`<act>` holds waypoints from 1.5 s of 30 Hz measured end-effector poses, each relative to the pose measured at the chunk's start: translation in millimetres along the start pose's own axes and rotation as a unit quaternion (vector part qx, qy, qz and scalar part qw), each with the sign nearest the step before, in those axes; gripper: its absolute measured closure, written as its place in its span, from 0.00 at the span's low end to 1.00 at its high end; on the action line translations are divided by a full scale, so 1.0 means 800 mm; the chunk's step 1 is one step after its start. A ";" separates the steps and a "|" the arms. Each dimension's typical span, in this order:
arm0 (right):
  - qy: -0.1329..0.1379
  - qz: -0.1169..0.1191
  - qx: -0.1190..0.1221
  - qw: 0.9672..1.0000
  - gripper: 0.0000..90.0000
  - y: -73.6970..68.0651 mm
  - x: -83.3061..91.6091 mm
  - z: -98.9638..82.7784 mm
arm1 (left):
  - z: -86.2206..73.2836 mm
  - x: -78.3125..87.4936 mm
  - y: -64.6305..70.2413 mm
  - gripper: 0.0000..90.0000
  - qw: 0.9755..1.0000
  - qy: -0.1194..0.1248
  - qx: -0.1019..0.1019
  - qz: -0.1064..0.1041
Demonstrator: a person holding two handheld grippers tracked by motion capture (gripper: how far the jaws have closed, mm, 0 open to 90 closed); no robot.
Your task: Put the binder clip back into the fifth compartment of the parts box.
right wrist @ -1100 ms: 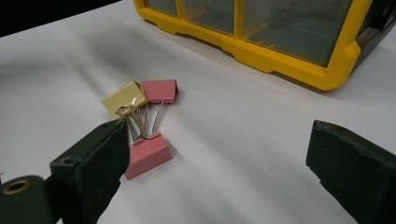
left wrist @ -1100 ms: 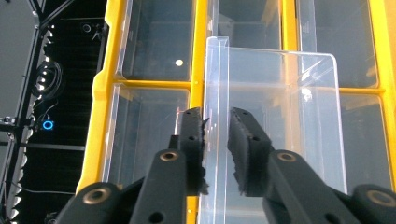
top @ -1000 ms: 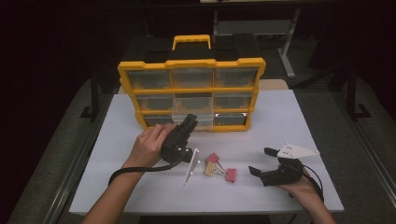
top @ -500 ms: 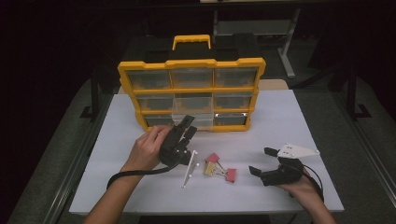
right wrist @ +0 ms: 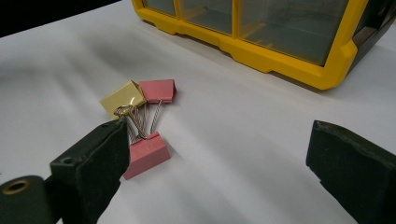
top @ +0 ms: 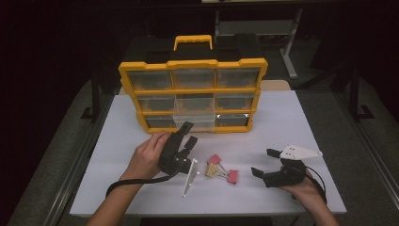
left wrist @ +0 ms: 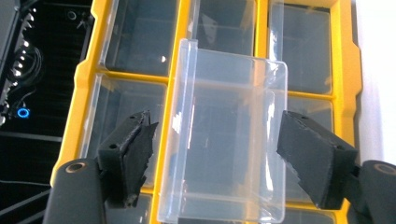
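A white table point(top: 301, 117) was seen in a dark room, with grey floor at either side and a metal frame behind. A yellow organizer point(top: 193, 94) stood toward the table's 12 o'clock edge; three clips point(top: 221, 170), two pink and one yellow, lay in a touching cluster near the middle. The clear drawer point(top: 194, 121) was drawn partly out of the organizer's bottom row, at 12 o'clock from the left gripper point(top: 187, 136).

The contents of the drawers could not be made out through the glare. In the left gripper view the drawer point(left wrist: 224, 149) was cut off at the bottom edge.

The left gripper's jaws had just been opening; they stood released, either side of the drawer without pressing it, where a second earlier they had been closed at its front. The right gripper point(top: 264, 162) rested spread open at 3 o'clock from the clips, unchanged.
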State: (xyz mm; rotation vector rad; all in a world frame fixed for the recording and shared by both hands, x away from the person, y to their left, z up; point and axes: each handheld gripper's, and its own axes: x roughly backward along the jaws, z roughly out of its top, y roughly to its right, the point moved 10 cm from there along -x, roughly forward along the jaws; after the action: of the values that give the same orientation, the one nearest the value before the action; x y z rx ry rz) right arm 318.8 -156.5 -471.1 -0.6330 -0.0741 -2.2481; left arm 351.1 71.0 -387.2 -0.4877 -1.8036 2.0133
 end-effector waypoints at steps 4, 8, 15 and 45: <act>0.001 0.001 0.004 1.000 0.06 -0.001 0.000 0.001 | 0.000 0.003 0.008 0.25 1.000 0.000 0.002 -0.005; -0.001 0.002 0.003 1.000 0.06 -0.002 0.000 0.000 | -0.002 0.006 0.017 0.21 1.000 -0.002 0.004 -0.014; 0.001 0.000 0.004 1.000 0.06 -0.001 0.001 0.001 | -0.008 0.011 0.034 0.15 1.000 -0.008 0.005 -0.025; -0.002 0.001 0.003 1.000 0.06 0.001 -0.001 -0.003 | -0.028 0.020 0.090 0.00 0.994 -0.034 0.053 -0.085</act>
State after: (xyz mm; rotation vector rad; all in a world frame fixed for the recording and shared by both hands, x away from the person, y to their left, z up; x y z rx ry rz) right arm 319.2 -157.1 -473.8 -0.6330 -0.0828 -2.2449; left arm 344.4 91.3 -461.5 -0.2294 -1.7045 2.0165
